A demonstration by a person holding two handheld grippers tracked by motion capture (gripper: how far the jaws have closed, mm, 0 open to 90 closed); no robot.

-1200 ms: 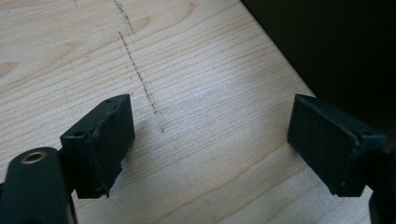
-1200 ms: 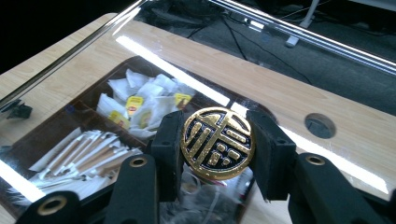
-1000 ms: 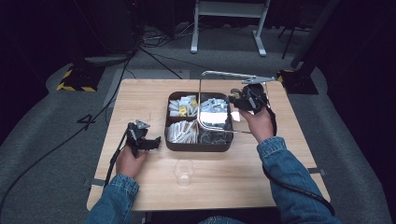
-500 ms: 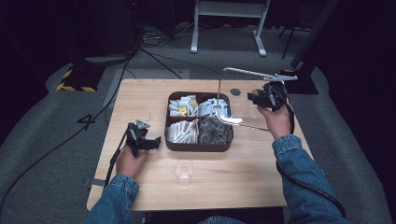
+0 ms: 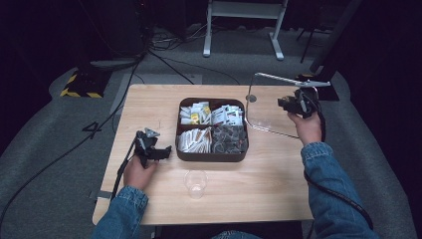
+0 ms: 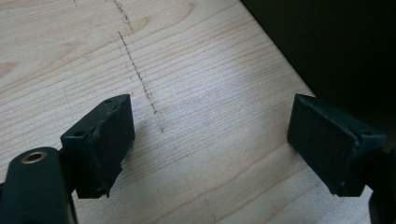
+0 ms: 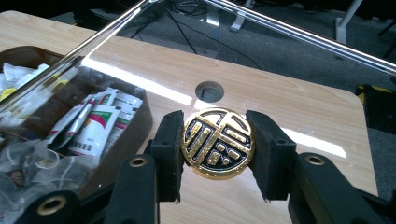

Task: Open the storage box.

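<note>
A dark brown compartment box stands mid-table, packed with tea bags and sachets. My right gripper is shut on the round gold knob of the box's clear lid. It holds the lid in the air off the box's right side, tilted steeply. Through the pane I see the box's near corner. My left gripper rests on the table left of the box. Its jaws are wide open with bare wood between them.
A clear plastic cup stands upright in front of the box near the table's front edge. A round hole sits in the tabletop behind the lid. Cables run over the grey floor to the left.
My right gripper has carried the lid rightward, off the box and past its right side. The left gripper has stayed put.
</note>
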